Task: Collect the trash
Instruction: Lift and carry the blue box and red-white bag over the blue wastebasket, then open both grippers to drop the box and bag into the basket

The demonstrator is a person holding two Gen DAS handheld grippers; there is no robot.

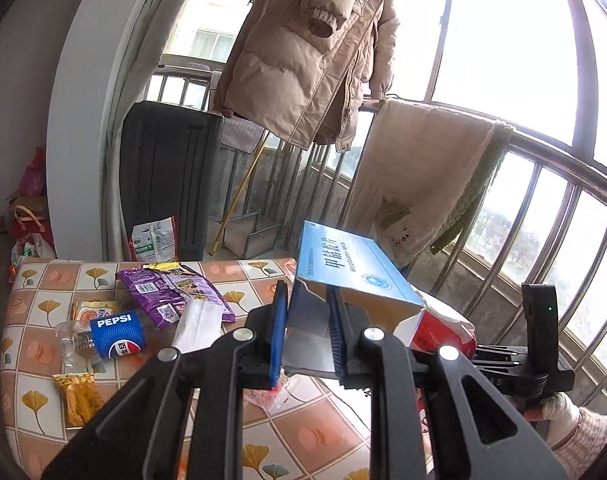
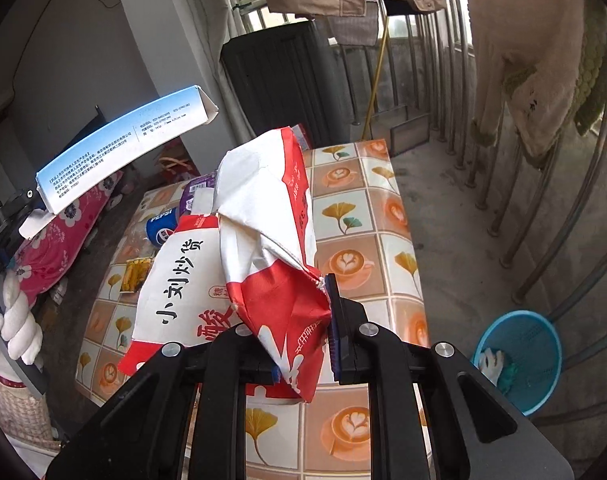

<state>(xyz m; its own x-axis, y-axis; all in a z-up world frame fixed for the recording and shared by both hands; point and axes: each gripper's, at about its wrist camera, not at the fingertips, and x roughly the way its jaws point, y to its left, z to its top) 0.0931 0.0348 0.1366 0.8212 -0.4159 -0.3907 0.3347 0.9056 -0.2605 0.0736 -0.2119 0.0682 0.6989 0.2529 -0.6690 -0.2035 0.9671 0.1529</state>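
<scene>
Two claws, both loaded and held above the worktop. Left claw is clamped on the torn flap of a blue carton, which tilts up over the worktop edge. Right claw is pinched on a crumpled red and white bag hanging over the worktop. Left on the worktop: Pepsi bottle, purple wrapper, yellow packet, white tissue. Blue bin sits on the floor by the railing
</scene>
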